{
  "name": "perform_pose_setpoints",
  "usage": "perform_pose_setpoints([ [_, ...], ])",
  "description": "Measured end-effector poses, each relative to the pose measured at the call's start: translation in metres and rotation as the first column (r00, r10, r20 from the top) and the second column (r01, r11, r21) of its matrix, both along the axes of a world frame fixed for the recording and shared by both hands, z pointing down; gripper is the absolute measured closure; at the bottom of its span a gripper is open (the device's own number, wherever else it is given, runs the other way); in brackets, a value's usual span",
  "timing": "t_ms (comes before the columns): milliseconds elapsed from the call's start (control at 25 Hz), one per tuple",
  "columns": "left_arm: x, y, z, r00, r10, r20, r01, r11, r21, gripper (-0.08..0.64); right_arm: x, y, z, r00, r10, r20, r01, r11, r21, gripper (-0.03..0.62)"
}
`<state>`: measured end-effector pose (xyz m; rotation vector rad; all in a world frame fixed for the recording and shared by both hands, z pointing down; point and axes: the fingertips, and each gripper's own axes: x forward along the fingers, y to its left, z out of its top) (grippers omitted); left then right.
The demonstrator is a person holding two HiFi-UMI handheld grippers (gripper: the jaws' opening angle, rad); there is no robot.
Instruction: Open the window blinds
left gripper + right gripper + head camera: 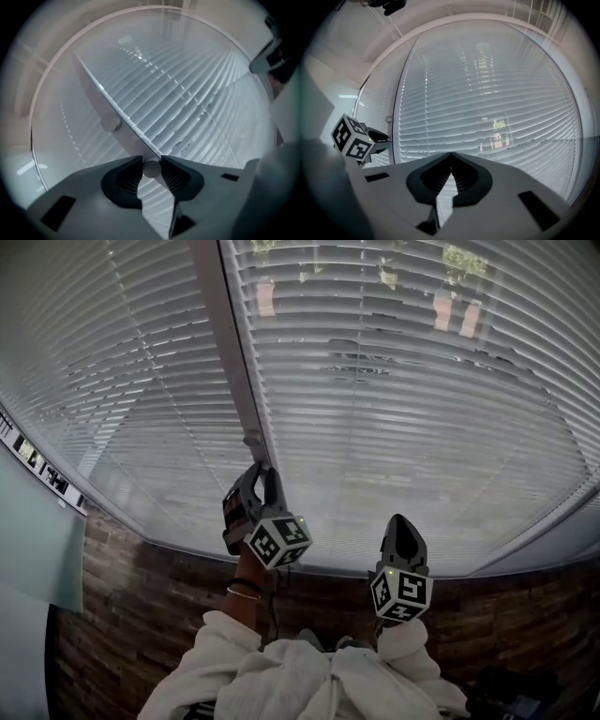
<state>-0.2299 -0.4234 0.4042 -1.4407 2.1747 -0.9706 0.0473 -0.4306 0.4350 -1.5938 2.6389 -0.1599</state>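
Your left gripper (151, 161) is clamped on the pale round end of the tilt rod (151, 168); both pads press against it. In the head view this gripper (261, 468) sits at the foot of the vertical frame post (230, 343) that divides the two panels of the window blinds (403, 409). A second small round knob (111, 123) shows on the post, just beyond the jaws.

Your right gripper (450, 154) is closed, its tips meeting with nothing between them. It points at the right panel, apart from the slats.

The slats lie partly tilted, and outdoor shapes show through them. A brick wall (141, 615) runs below the sill. White sleeves (309, 676) fill the lower edge of the head view.
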Motion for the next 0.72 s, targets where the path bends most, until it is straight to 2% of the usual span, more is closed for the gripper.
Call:
perform_pose_setpoints([
  [40,-0.002,0.001,0.000,0.994,0.016,-0.111,-0.010,0.998,0.056,0.436,0.000,0.000,-0.001,1.000,-0.001,0.000,0.001,1.000,0.001,0.581],
  [80,-0.005,0.003,0.002,0.959,0.047,-0.281,-0.010,0.991,0.133,0.436,-0.001,0.000,-0.001,1.000,-0.002,-0.001,0.002,1.000,0.001,0.581],
  [120,-0.008,0.007,0.002,0.864,0.102,-0.493,0.010,0.976,0.220,0.436,-0.001,0.001,-0.001,1.000,-0.004,-0.003,0.004,1.000,0.001,0.581],
  [160,-0.010,0.012,0.002,0.693,0.181,-0.698,0.055,0.952,0.301,0.435,-0.001,0.001,0.000,1.000,-0.004,-0.005,0.004,1.000,0.000,0.581],
  [200,-0.012,0.017,0.003,0.466,0.271,-0.842,0.118,0.925,0.362,0.433,-0.001,0.001,0.000,1.000,-0.005,-0.007,0.005,1.000,-0.003,0.581],
  [240,-0.013,0.020,0.006,0.224,0.359,-0.906,0.183,0.898,0.401,0.429,-0.001,0.001,0.001,1.000,-0.004,-0.007,0.004,1.000,-0.006,0.581],
  [280,-0.014,0.020,0.009,0.009,0.433,-0.901,0.237,0.875,0.422,0.421,0.000,0.002,0.002,1.000,-0.003,-0.007,0.003,1.000,-0.011,0.581],
  [320,-0.013,0.019,0.010,-0.153,0.487,-0.860,0.279,0.856,0.435,0.414,0.001,0.002,0.002,1.000,-0.001,-0.007,0.001,1.000,-0.014,0.581],
  [360,-0.014,0.017,0.009,-0.264,0.522,-0.811,0.313,0.842,0.440,0.413,0.002,0.003,0.003,1.000,0.001,-0.007,-0.001,1.000,-0.017,0.581],
  [400,-0.014,0.015,0.009,-0.342,0.545,-0.765,0.341,0.831,0.440,0.409,0.003,0.003,0.003,1.000,0.003,-0.008,-0.003,1.000,-0.018,0.581],
  [440,-0.014,0.013,0.008,-0.403,0.560,-0.723,0.366,0.823,0.433,0.410,0.004,0.003,0.003,1.000,0.005,-0.009,-0.005,1.000,-0.019,0.581],
  [480,-0.015,0.011,0.008,-0.451,0.571,-0.686,0.389,0.817,0.425,0.410,0.004,0.004,0.003,1.000,0.006,-0.010,-0.006,1.000,-0.020,0.581],
  [520,-0.015,0.010,0.008,-0.486,0.581,-0.653,0.409,0.811,0.418,0.410,0.004,0.004,0.003,1.000,0.005,-0.010,-0.006,1.000,-0.021,0.581],
  [560,-0.017,0.009,0.008,-0.508,0.592,-0.626,0.427,0.804,0.414,0.410,0.004,0.004,0.003,1.000,0.006,-0.010,-0.006,1.000,-0.019,0.581],
  [600,-0.018,0.009,0.007,-0.517,0.600,-0.610,0.439,0.798,0.413,0.410,0.004,0.004,0.002,1.000,0.007,-0.011,-0.007,1.000,-0.017,0.581],
  [640,-0.019,0.008,0.007,-0.516,0.605,-0.607,0.445,0.794,0.414,0.411,0.005,0.004,0.002,1.000,0.009,-0.011,-0.009,1.000,-0.015,0.581],
  [680,-0.020,0.009,0.007,-0.504,0.605,-0.616,0.442,0.794,0.418,0.414,0.006,0.003,0.002,1.000,0.012,-0.011,-0.012,1.000,-0.013,0.581],
  [720,-0.021,0.009,0.007,-0.482,0.600,-0.639,0.430,0.797,0.425,0.423,0.008,0.003,0.002,1.000,0.016,-0.013,-0.017,1.000,-0.013,0.581],
])
